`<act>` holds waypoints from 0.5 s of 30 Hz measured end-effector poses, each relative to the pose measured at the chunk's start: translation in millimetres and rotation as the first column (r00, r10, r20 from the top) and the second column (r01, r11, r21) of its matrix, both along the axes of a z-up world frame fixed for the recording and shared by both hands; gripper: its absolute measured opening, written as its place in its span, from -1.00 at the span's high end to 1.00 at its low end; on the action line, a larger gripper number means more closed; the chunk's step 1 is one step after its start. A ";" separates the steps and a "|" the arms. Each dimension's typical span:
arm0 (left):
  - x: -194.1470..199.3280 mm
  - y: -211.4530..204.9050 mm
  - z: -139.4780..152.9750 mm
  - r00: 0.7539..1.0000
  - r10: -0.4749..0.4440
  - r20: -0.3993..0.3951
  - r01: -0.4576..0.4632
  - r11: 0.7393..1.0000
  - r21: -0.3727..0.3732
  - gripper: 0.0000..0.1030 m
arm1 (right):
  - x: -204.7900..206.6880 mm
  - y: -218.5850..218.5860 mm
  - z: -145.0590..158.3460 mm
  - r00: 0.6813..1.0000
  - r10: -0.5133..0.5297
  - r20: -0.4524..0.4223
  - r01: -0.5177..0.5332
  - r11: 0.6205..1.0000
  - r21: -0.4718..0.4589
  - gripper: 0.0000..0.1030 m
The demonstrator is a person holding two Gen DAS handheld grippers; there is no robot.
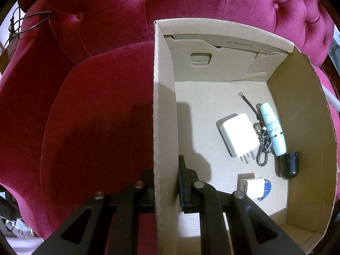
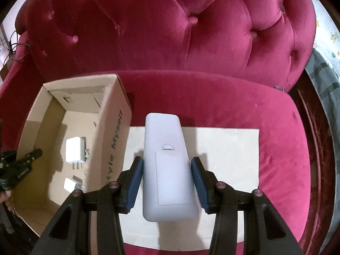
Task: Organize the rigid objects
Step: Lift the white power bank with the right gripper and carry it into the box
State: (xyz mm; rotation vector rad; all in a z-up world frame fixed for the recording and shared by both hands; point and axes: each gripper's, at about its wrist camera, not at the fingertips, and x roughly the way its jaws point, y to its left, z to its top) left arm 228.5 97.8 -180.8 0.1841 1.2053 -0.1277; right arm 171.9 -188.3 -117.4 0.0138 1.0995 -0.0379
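Note:
My right gripper [image 2: 166,180] is shut on a white remote control [image 2: 167,165], which lies back side up with its battery cover showing. The remote hangs a little above a pale sheet [image 2: 229,155] spread on the sofa seat. My left gripper [image 1: 165,182] is shut on the left wall of an open cardboard box [image 1: 164,106], one finger outside and one inside. Lying in the box are a white charger [image 1: 239,136], a keychain [image 1: 262,146], a pale green tube [image 1: 273,127], a black glossy case [image 1: 288,165] and a small white adapter [image 1: 254,186].
The box [image 2: 114,127] stands on the left part of a crimson tufted sofa [image 2: 170,31], beside the pale sheet. The sofa back rises behind both. A dark cable [image 1: 31,23] hangs over the left armrest. The box floor [image 1: 197,116] is bare on its left half.

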 end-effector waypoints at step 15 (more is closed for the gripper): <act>0.5 0.7 -0.3 1.000 -0.001 0.001 0.001 1.000 0.001 0.72 | 3.2 37.7 56.1 0.995 0.052 0.087 -0.051 0.999 -0.014 0.04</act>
